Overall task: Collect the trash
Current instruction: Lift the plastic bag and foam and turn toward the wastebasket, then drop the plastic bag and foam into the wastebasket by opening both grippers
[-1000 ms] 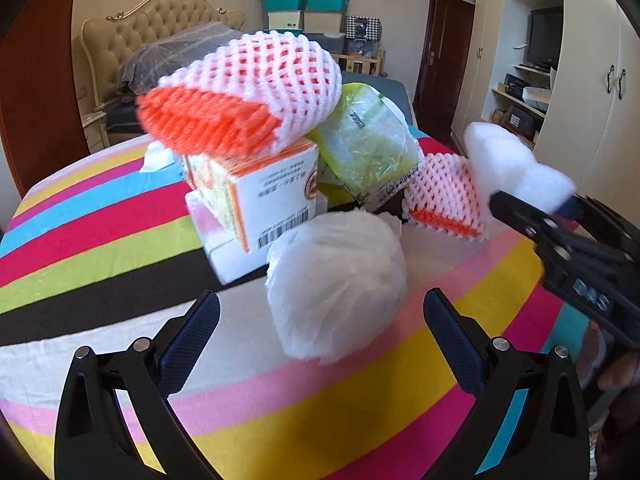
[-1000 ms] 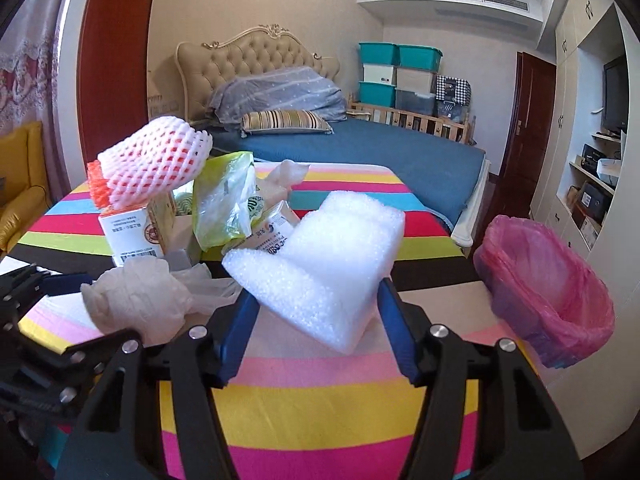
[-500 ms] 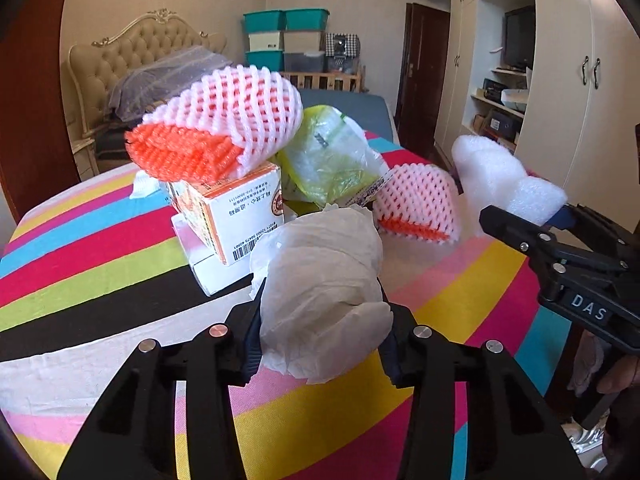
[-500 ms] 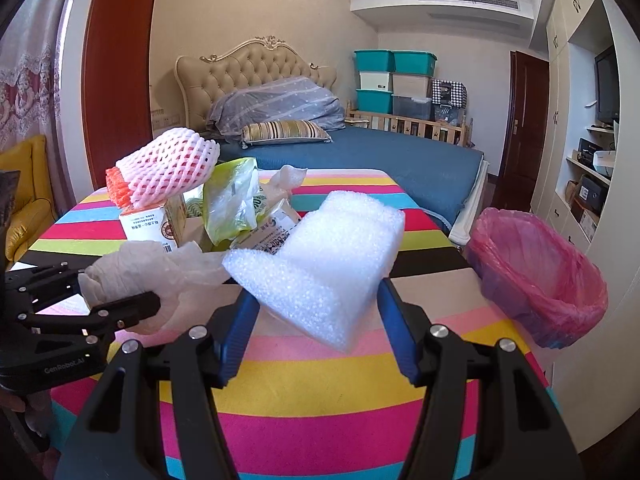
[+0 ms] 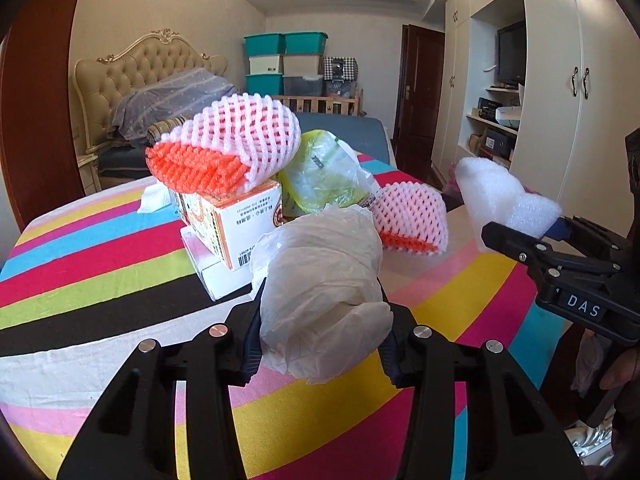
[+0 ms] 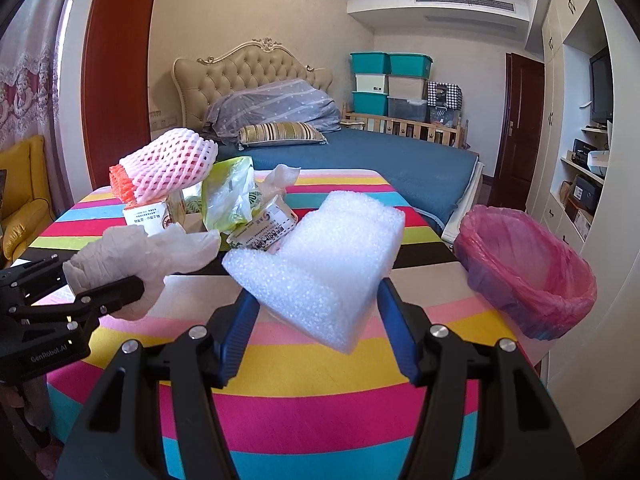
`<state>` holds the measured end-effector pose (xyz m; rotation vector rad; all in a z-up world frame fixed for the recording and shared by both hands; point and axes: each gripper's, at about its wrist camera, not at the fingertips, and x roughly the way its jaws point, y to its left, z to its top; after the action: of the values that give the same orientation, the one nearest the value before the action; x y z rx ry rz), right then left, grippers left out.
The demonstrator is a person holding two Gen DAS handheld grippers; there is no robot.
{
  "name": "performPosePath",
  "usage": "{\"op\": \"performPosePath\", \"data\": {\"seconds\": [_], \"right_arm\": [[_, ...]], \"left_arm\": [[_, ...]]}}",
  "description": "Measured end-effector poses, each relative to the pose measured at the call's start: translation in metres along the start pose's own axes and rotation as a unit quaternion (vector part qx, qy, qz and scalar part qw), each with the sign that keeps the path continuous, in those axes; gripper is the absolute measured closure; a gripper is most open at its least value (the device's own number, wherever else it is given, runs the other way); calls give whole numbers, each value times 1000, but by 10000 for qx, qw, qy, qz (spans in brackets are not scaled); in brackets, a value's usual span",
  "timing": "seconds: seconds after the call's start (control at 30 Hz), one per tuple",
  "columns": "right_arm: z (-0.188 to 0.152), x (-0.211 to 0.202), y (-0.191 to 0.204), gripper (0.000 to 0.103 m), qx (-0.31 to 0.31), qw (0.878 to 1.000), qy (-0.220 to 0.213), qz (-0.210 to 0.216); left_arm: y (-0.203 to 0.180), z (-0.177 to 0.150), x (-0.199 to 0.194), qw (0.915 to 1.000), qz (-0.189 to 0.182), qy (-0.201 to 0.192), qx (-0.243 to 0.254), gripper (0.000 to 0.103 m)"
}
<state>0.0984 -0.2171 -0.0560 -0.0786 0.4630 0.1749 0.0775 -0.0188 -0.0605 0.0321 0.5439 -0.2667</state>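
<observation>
Your left gripper (image 5: pixel 320 336) has just closed on the crumpled white bag (image 5: pixel 324 288), held above the striped worktop (image 5: pixel 100 280). Your right gripper (image 6: pixel 316 320) clamps the foam piece (image 6: pixel 320 256), with the pink-lined bin (image 6: pixel 528 272) near its right.

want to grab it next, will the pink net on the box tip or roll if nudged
Probably yes. The net sits tilted on the box and overhangs its edges, so a nudge could slide it off. It looks like open foam mesh, likely very light and squashy. Its rounded shape suggests it may roll a little.
</observation>
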Motion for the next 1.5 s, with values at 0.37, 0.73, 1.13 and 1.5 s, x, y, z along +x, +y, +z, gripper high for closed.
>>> {"op": "performPosePath", "data": {"seconds": [0.37, 0.73, 1.13, 1.5], "right_arm": [[-6, -9, -9, 44, 29, 9999, -72, -89], [-5, -28, -35, 44, 55, 9993, -234, -287], [-14, -37, -75, 44, 248, 9981, -278, -496], [-18, -48, -128, 44, 301, 9946, -319, -941]], "left_arm": [[-9, 2, -10, 9995, 44, -304, 98, 59], [-12, 21, -15, 9989, -125, -448, 50, 59], [-47, 40, 5, 9973, -516, -327, 398, 59], [-111, 81, 45, 9909, -1169, -243, 623, 59]]}}
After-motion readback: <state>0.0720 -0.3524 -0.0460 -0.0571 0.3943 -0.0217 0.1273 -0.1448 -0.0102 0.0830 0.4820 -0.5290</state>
